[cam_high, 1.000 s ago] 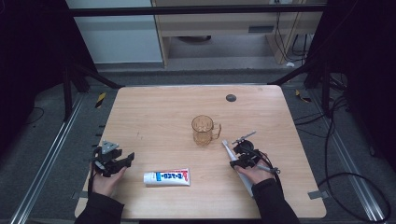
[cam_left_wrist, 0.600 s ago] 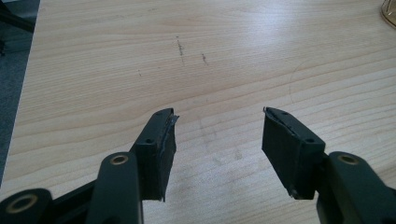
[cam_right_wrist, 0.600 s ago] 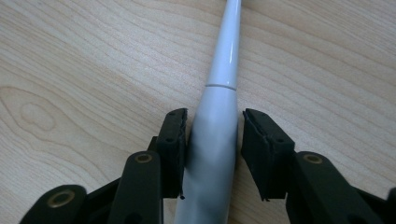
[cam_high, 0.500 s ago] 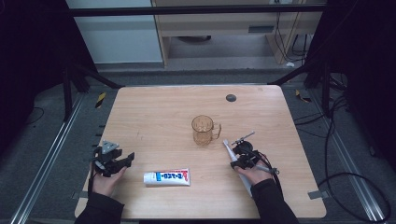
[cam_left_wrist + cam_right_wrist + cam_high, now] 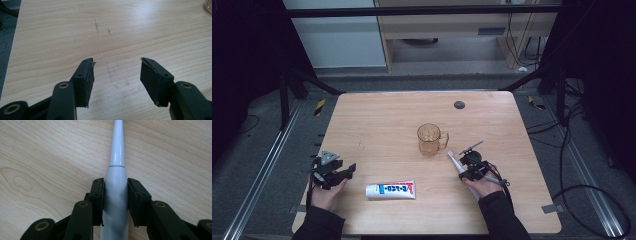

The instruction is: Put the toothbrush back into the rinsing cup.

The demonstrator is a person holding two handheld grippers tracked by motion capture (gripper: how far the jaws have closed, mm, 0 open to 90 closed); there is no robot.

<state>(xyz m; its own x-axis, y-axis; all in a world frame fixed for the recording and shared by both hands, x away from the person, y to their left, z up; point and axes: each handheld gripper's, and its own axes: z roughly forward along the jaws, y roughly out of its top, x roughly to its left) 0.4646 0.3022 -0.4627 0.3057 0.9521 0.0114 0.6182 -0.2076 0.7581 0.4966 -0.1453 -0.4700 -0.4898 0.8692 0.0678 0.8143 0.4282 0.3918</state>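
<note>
A white electric toothbrush (image 5: pixel 117 150) lies on the wooden table (image 5: pixel 377 120), right of the middle, and points away from me. My right gripper (image 5: pixel 115 182) has just been closing around its thick handle, and both pads now press its sides. From above, the right gripper (image 5: pixel 467 167) sits over the toothbrush (image 5: pixel 453 159), close to an amber glass mug (image 5: pixel 429 139). A white and blue toothpaste tube (image 5: pixel 390 189) lies flat near the front edge. Left of it, my left gripper (image 5: pixel 347 172) rests low over the table. Its jaws stand wide apart over bare wood (image 5: pixel 116 66).
A small dark round mark (image 5: pixel 459 105) sits at the back of the table. The mug's rim (image 5: pixel 208 6) shows at the top right corner of the left gripper view. Metal rails, cables and dark floor surround the table.
</note>
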